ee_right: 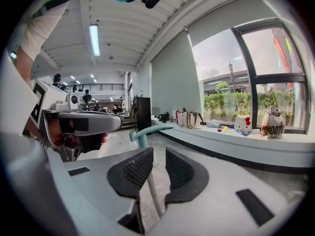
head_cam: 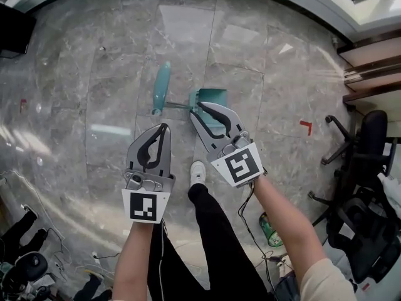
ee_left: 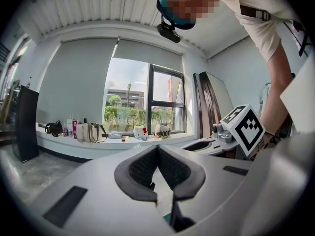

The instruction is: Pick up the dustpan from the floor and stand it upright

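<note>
A teal plastic dustpan (head_cam: 211, 96) lies flat on the grey marble floor (head_cam: 113, 74) in front of the person. Its thin grey metal rod (head_cam: 178, 105) runs to the left from the pan and ends in a curved teal grip (head_cam: 161, 86), which also rests on the floor.

The right gripper (head_cam: 196, 110) reaches forward and to the left, its tip over the place where the rod meets the pan. In the right gripper view its dark ribbed fingers (ee_right: 135, 173) stand a little apart, and the rod (ee_right: 151, 193) passes through the gap between them — not visibly pinched by either pad. The teal grip (ee_right: 147, 128) shows just beyond.

The left gripper (head_cam: 166, 127) is held nearer the person, apart from the dustpan and just short of the rod. Its fingers (ee_left: 140, 168) meet at their tips in the left gripper view, with nothing between them.

A white shoe (head_cam: 198, 171) of the person stands on the floor between the two grippers — below the pan in the head view. A black office chair (head_cam: 369, 143) stands well off to the right.
</note>
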The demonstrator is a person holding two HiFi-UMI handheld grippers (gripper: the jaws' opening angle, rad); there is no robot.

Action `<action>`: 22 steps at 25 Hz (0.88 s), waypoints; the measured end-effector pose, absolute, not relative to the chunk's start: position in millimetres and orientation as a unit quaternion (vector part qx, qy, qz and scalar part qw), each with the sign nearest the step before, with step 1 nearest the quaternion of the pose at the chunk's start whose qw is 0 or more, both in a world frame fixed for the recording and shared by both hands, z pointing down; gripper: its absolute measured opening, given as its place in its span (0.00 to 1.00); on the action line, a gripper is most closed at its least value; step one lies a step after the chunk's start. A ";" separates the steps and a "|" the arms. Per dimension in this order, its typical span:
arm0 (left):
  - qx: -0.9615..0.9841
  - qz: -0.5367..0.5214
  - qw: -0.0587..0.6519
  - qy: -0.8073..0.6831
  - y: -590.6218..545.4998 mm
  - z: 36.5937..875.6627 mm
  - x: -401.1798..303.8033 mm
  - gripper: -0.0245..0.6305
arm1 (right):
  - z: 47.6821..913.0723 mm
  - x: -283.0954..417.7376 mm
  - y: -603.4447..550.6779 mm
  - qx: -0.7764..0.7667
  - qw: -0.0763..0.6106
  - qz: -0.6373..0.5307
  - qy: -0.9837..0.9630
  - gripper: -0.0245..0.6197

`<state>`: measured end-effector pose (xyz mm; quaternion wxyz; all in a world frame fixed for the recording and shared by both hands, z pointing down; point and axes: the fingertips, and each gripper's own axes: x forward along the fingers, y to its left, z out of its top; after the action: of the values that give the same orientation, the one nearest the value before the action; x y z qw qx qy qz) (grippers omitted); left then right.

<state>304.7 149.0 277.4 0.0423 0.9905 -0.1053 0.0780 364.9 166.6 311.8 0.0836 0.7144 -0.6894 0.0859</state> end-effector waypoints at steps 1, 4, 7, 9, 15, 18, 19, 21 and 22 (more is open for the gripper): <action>0.990 0.079 0.043 -0.104 150.9 271.1 300.8 0.05 | 299.8 366.1 173.0 0.725 0.068 0.086 -0.680 0.18; 0.990 0.081 0.051 -0.105 157.0 244.0 285.2 0.05 | 251.8 359.5 191.7 0.749 0.025 0.089 -0.656 0.17; 0.989 0.065 0.061 -0.119 160.7 199.5 273.4 0.05 | 188.0 350.3 206.9 0.765 -0.004 0.074 -0.640 0.07; 0.990 0.046 0.058 -0.122 161.2 161.8 272.8 0.05 | 142.1 348.6 214.2 0.773 -0.018 0.051 -0.633 0.07; 0.995 0.016 0.032 -0.091 192.3 31.6 251.3 0.05 | 42.8 318.6 253.6 0.776 0.013 0.073 -0.627 0.07; 0.996 0.016 0.034 -0.085 212.1 -18.3 234.7 0.05 | -4.3 308.1 269.7 0.779 0.006 0.065 -0.624 0.07; 0.996 0.020 0.032 -0.084 217.1 -29.6 230.2 0.05 | -17.0 307.0 274.1 0.781 0.005 0.063 -0.621 0.07; 0.997 0.026 0.024 -0.075 222.3 -45.1 220.9 0.05 | -37.3 303.0 278.6 0.789 -0.002 0.059 -0.612 0.07; 0.997 0.025 0.020 -0.070 222.7 -49.8 214.7 0.05 | -45.9 298.0 278.5 0.792 -0.005 0.056 -0.608 0.07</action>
<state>214.7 222.7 -49.8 0.0199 0.9970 -0.0698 0.0254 298.0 278.5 -45.9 -0.0051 0.7922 -0.6076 0.0562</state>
